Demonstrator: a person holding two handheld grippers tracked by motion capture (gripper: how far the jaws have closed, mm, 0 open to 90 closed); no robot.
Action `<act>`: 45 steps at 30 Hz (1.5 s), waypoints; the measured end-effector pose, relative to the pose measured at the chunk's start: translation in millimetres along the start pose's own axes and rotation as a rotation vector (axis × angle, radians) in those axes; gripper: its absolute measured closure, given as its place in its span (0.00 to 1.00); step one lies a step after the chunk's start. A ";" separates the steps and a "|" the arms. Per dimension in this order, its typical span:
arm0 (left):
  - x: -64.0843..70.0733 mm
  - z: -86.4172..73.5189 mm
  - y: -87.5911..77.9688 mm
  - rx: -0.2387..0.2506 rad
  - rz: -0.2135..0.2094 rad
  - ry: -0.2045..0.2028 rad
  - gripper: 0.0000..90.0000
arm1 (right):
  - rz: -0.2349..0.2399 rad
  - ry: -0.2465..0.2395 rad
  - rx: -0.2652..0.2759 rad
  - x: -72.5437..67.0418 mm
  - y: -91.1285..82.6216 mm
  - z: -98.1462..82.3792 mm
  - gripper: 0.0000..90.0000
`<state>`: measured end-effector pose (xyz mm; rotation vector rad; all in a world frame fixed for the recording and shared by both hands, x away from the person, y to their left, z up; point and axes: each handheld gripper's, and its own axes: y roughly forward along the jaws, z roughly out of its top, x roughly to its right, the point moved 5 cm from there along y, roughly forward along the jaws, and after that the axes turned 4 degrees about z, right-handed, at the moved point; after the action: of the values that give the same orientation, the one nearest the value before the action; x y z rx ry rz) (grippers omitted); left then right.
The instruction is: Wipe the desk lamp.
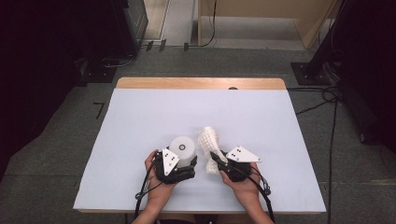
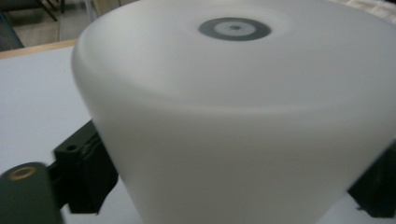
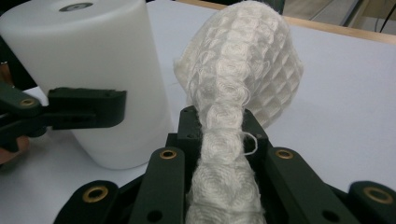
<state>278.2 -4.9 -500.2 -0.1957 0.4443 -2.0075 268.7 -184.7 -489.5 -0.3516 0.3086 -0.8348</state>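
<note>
Your high view is evenly lit on the table [image 1: 140,116], dark in both upper corners, slightly soft. Left gripper view: cylinder [image 2: 243,116] blown out, blurred up close. Right gripper view is sharp on the cloth [image 3: 238,70], background soft.

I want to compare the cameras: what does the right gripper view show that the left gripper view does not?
Right gripper view alone: the knitted white cloth pinched in the right gripper, and a jaw of the left gripper against the white cylinder. Left gripper view alone: a close look at the cylinder's grey top ring. Both share the cylinder and the table.
</note>
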 end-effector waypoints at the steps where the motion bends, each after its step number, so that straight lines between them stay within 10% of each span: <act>1: -0.3 0.4 -0.1 -0.004 -0.005 0.003 0.09 | -0.002 -0.008 0.000 -0.3 0.6 -0.4 0.84; 16: -4.3 25.9 -11.8 0.061 -0.185 0.000 0.10 | 0.068 -0.014 -0.036 -16.8 11.0 -2.2 0.84; 32: 2.7 21.0 -6.5 0.002 -0.292 0.004 0.10 | 0.088 -0.078 0.097 -20.0 -17.9 32.0 0.84; 45: -18.9 30.1 -7.6 0.043 -0.309 -0.057 0.10 | 0.120 -0.068 -0.074 -20.8 9.3 -1.4 0.84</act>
<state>290.5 8.1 -468.6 -0.3090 0.3500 -2.3054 261.1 -163.3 -492.0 -0.4255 0.2954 -0.6930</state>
